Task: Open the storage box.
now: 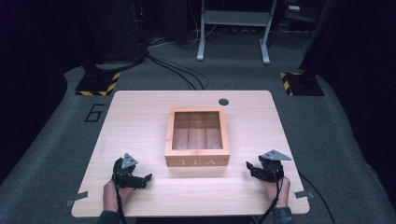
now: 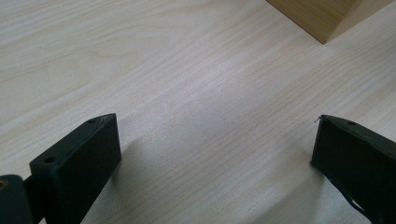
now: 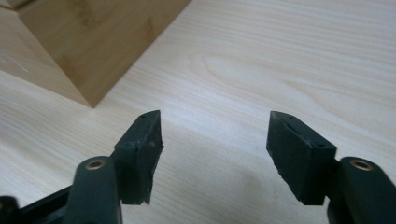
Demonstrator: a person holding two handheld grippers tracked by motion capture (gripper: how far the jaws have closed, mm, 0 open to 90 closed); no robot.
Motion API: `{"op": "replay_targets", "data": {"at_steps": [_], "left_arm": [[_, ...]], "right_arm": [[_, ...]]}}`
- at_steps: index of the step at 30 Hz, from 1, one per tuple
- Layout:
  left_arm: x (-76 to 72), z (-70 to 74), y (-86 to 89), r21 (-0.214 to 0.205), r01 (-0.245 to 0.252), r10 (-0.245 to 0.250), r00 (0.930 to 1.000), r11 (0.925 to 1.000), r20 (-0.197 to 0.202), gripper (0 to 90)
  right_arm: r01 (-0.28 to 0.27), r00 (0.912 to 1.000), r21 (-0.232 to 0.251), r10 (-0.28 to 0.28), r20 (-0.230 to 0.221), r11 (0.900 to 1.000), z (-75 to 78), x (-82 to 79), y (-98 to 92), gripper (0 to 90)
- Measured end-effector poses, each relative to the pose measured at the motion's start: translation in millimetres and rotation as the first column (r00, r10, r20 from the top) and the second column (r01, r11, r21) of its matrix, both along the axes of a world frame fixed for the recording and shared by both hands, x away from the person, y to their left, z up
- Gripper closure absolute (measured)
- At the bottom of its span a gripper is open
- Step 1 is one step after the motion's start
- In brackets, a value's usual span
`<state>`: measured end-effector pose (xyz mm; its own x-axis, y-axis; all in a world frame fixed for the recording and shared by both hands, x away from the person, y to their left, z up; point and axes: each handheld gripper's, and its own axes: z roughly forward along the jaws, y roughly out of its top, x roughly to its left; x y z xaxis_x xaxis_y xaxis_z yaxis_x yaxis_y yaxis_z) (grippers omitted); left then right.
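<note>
On the pale wooden table [image 1: 140,121], a square glass-lidded wooden tea box [image 1: 197,161] sits centred. I note my left claw [image 1: 144,178] and right claw [image 1: 251,166] flanking it, both apart, gripping nothing.

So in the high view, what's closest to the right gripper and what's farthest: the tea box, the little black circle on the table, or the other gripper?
From the right gripper, in the high view:
1. The tea box, just to its left at the table's middle.
2. The left gripper, past the box near the table's front-left edge.
3. The little black circle, near the table's far edge.
The last two are fairly close to call.
</note>
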<state>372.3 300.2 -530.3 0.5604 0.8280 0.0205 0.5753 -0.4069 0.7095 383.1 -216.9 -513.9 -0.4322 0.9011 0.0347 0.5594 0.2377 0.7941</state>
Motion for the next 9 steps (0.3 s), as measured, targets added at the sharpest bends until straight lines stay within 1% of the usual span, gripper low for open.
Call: {"op": "replay_targets", "data": {"at_steps": [1, 4, 5, 7, 8, 9], "left_arm": [[0.1, -0.1, 0.0, 0.0, 0.0, 0.0, 1.0, 1.0, 0.001, 1.0], [0.0, -0.1, -0.1, 0.0, -0.001, 0.001, 1.0, 1.0, 0.002, 1.0], [0.0, -0.1, -0.1, 0.0, -0.001, 0.001, 1.0, 1.0, 0.002, 1.0], [0.0, -0.1, -0.1, -0.001, 0.0, 0.0, 1.0, 1.0, 0.001, 1.0], [0.0, -0.2, -0.1, 0.0, 0.0, 0.0, 1.0, 1.0, 0.002, 1.0], [0.0, -0.1, -0.1, 0.0, -0.001, 0.001, 1.0, 1.0, 0.002, 1.0]], "right_arm": [[0.007, 0.9999, -0.005, -0.007, -0.01, 1.0, -2.5, 0.1, 0.0, 31.9], [0.006, 0.9997, -0.018, -0.006, -0.022, 0.9998, -7.2, 1.0, 0.5, 28.5], [-0.004, 0.9995, -0.027, 0.003, -0.031, 0.9996, -9.2, 1.5, 0.8, 25.9], [-0.001, 0.9993, -0.034, 0.0, -0.037, 0.9994, -12.0, 1.8, 1.3, 23.4], [-0.001, 0.9988, -0.037, -0.001, -0.049, 0.9993, -13.8, 1.6, 1.6, 21.4], [0.0, 0.9986, -0.049, -0.002, -0.053, 0.9988, -14.0, 1.7, 2.7, 20.0]]}}
